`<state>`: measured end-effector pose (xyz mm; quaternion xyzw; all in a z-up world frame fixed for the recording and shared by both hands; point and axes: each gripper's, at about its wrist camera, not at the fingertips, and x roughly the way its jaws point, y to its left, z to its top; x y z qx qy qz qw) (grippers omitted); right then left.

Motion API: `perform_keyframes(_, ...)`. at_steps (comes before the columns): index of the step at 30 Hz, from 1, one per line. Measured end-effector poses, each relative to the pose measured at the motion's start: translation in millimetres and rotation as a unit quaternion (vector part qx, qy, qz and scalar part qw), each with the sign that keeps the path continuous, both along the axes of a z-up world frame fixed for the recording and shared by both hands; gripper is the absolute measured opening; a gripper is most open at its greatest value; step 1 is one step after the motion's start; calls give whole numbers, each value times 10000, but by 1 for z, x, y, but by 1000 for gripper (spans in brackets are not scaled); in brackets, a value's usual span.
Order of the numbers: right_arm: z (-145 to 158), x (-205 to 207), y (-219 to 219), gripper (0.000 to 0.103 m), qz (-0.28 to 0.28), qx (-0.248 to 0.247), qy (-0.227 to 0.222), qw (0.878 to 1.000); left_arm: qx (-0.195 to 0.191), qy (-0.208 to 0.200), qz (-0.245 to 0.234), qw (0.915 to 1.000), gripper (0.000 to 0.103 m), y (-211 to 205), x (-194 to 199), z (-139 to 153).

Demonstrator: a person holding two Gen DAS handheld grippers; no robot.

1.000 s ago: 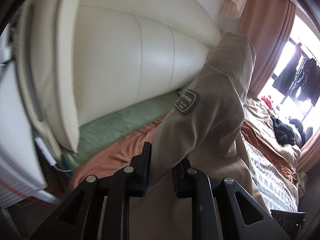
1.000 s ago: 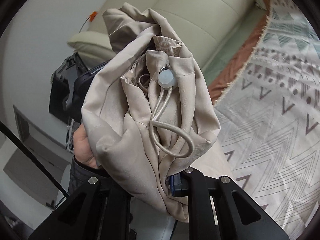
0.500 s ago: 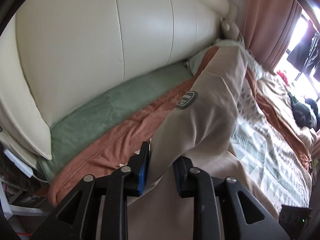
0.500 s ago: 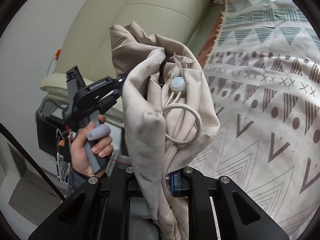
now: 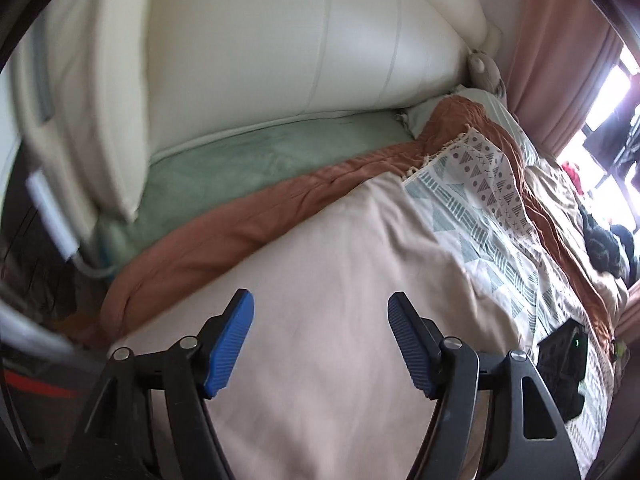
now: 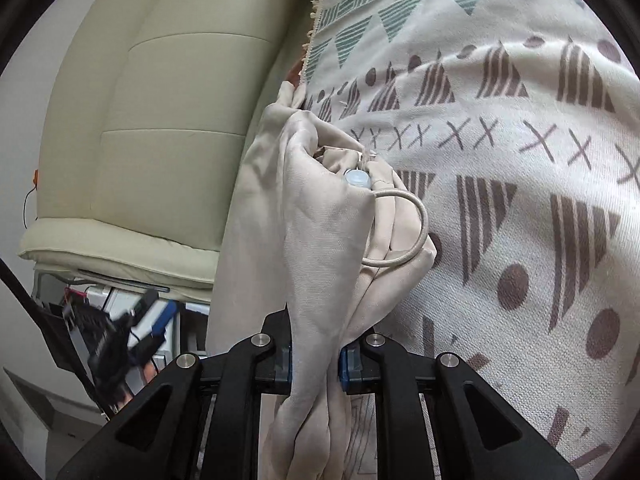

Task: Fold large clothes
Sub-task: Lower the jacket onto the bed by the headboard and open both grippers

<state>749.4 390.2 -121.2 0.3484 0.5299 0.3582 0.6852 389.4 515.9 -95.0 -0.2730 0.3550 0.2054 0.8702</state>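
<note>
The beige jacket (image 5: 332, 320) lies flat on the bed, filling the low middle of the left wrist view. The left claw (image 5: 320, 322) hangs just over it w/ blue pads (image 5: 230, 340) wide apart; its jaws have just been opening, and nothing is pinched between them, only cloth below.

In the right wrist view a bunched part of the same jacket (image 6: 316, 240) sits in the middle, running down to the bottom of the frame. The right claw (image 6: 314, 364) is narrow and squeezes that bunch tight. A cord loop (image 6: 404, 232) w/ a pale round stopper (image 6: 357, 179) hangs out of the folds, centre of the frame.

Under the jacket is a patterned blanket (image 6: 500, 160), w/ triangles, dots and crosses, filling the right side. An orange-brown blanket (image 5: 248, 224) runs along the jacket's upper left edge in the left wrist view, then a green sheet (image 5: 224, 176), then the cream padded headboard (image 5: 280, 48) at the top. Pink curtain (image 5: 560, 60) upper right, bright window beside it. A small black box (image 5: 564, 364) w/ a green light sits low right on the bed.
</note>
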Motion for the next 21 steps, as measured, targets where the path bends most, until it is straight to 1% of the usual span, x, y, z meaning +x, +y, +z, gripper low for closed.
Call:
perform_keyframes(2,1,0,4,14,33,-428,-60,9991,-33,27,28,10000,70,-5,-17,-6)
perform_keyframes(4,-2,-3,9,33,54,-905,-10,9959,-28,77,49,10000,70,-11,-31,-10)
perform_keyframes(5,0,0,11,33,51,-1056,-14,9944,-3,102,71,9999,70,-15,-39,-12)
perform_keyframes(7,8,-6,10,36,106,-1164,-153,9930,29,137,83,9999,70,-21,-49,-16)
perform_keyframes(9,15,-11,11,37,181,-1380,-277,9899,-7,146,113,9998,70,-27,-61,-20)
perform_keyframes(12,27,-23,0,42,235,-1660,-412,9850,5,146,98,9998,70,-39,-75,-25)
perform_keyframes(13,32,-28,-5,47,239,-1740,-453,9834,44,133,77,9999,73,-45,-78,-26)
perform_keyframes(14,37,-34,-10,49,227,-1837,-486,9815,70,105,48,9999,76,-50,-81,-27)
perform_keyframes(15,38,-33,-8,52,206,-1942,-517,9794,95,82,41,9999,81,-56,-85,-27)
perform_keyframes(17,47,-41,-17,52,226,-2013,-595,9775,108,40,28,9999,82,-66,-90,-27)
perform_keyframes(18,45,-33,-9,52,241,-2049,-619,9765,95,16,21,10000,82,-71,-93,-27)
perform_keyframes(20,58,-44,-19,53,304,-2088,-738,9747,24,-71,21,10000,82,-80,-98,-24)
perform_keyframes(21,64,-49,-21,56,323,-2138,-812,9730,5,-107,22,9999,82,-84,-101,-22)
